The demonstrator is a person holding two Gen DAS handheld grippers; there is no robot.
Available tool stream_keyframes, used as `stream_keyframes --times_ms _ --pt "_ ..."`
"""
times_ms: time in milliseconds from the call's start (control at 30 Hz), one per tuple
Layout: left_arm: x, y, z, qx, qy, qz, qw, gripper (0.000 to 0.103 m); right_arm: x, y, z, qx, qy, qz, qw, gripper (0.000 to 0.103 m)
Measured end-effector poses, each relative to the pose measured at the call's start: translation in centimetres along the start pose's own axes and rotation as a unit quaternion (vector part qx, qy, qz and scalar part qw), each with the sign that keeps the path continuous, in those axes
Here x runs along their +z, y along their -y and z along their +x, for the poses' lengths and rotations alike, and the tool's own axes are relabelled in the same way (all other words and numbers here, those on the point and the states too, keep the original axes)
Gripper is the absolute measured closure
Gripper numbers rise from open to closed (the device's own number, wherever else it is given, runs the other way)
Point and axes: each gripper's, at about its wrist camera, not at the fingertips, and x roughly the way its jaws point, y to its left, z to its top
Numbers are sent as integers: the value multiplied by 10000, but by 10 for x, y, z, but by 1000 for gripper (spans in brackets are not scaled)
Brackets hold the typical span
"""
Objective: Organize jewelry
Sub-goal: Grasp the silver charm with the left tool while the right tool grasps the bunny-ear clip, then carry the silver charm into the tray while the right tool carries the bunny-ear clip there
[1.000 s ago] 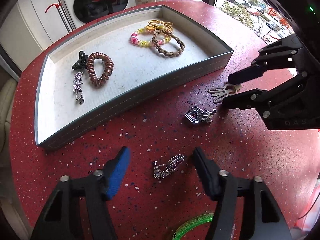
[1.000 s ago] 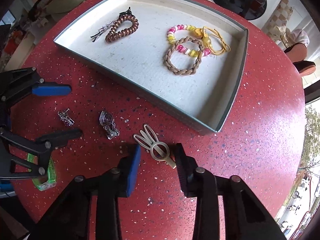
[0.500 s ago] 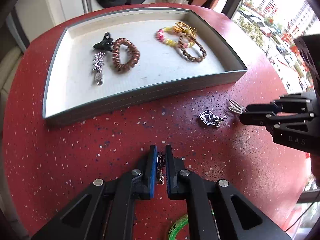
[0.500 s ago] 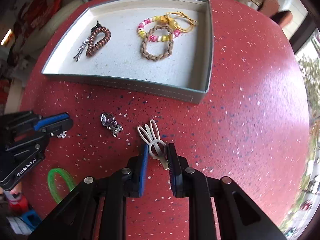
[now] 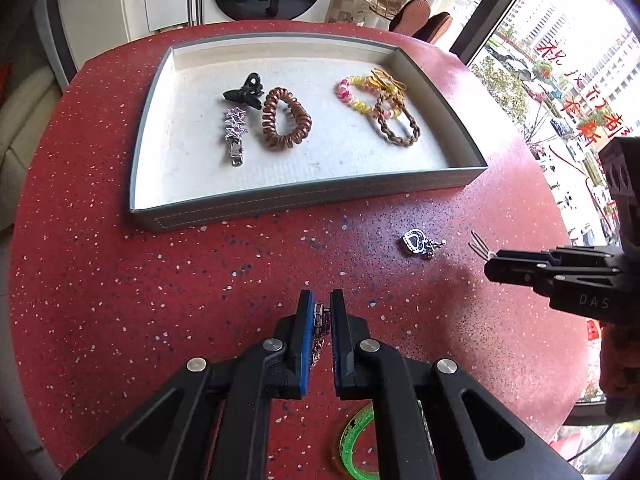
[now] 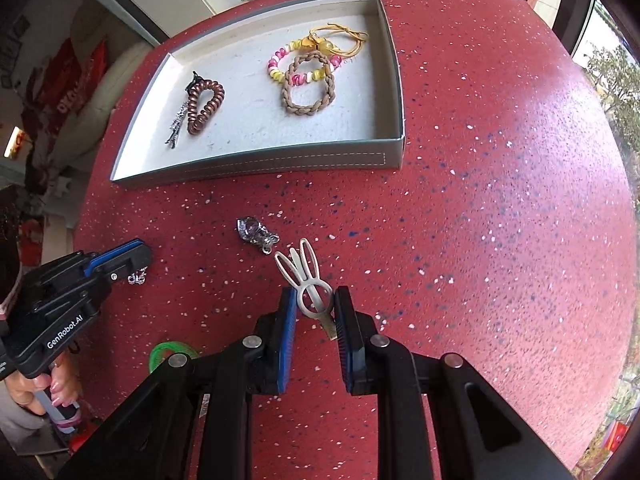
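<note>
My left gripper (image 5: 319, 312) is shut on a small silver rhinestone clip (image 5: 318, 326), held above the red table; it also shows in the right wrist view (image 6: 138, 278). My right gripper (image 6: 315, 306) is shut on a cream rabbit-ear hair clip (image 6: 304, 276), whose tips show in the left wrist view (image 5: 479, 245). A silver heart charm (image 5: 420, 242) lies on the table between the grippers. The grey tray (image 5: 304, 200) holds a copper spiral hair tie (image 5: 285, 118), a black claw clip (image 5: 245, 94), a silver clip (image 5: 234, 136), a beaded bracelet (image 5: 360, 94) and a braided brown bracelet (image 5: 398, 124).
A green bangle (image 5: 356, 444) lies on the table under my left gripper, near the front edge; it also shows in the right wrist view (image 6: 170, 352). The round red speckled table (image 6: 500, 200) drops off close on the right. A window stands to the right.
Both grippers closed on their pieces a second ago and have since lifted them slightly and drawn back from the tray.
</note>
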Motion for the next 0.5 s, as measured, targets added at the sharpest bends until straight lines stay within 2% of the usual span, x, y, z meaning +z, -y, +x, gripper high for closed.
stream_keyframes --times_ms 200,500 --pt "7 -7 -18 -73 175 -127 9997 77 3 -9 -11 189 141 176 9996 82" --pt "35 -9 -35 -141 512 -173 9984 77 33 -23 -28 320 444 188 9983 82"
